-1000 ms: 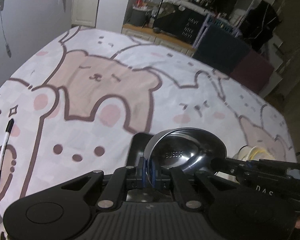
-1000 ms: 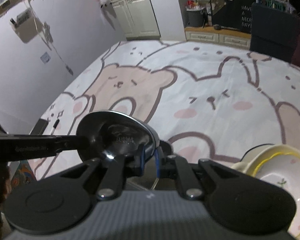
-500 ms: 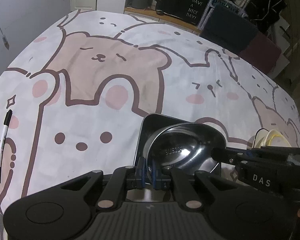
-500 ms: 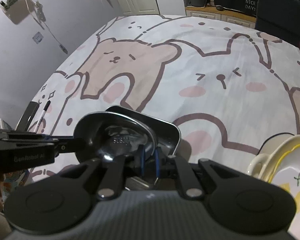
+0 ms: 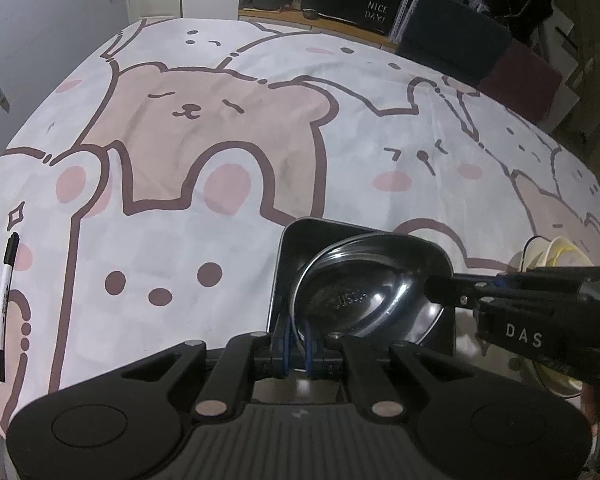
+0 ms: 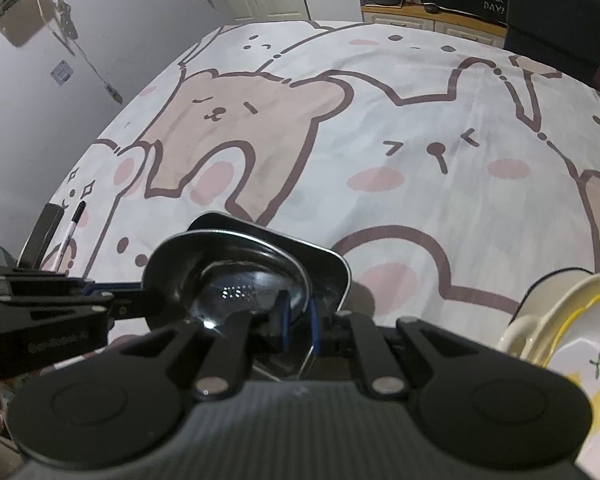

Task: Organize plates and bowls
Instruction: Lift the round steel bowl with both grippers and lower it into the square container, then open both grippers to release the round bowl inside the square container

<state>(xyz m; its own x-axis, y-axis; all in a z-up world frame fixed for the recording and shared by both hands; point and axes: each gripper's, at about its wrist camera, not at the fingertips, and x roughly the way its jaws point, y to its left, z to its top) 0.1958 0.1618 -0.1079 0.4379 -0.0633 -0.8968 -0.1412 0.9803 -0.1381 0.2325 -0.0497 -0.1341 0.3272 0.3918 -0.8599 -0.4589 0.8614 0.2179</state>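
The left gripper (image 5: 298, 334) is clenched on the near rim of a steel bowl (image 5: 364, 292), and the right gripper (image 6: 298, 320) grips the same bowl (image 6: 236, 280) at its rim from the other side. The bowl sits tilted over a dark square tray (image 5: 296, 240) on the bear-print tablecloth (image 5: 228, 152); whether it touches the tray I cannot tell. To the right of the tray stand cream ceramic bowls (image 6: 560, 320), and far to the left lies a black-capped marker (image 5: 5, 308).

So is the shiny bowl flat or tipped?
Tipped: the steel bowl leans over the black tray, pinched by both grippers.
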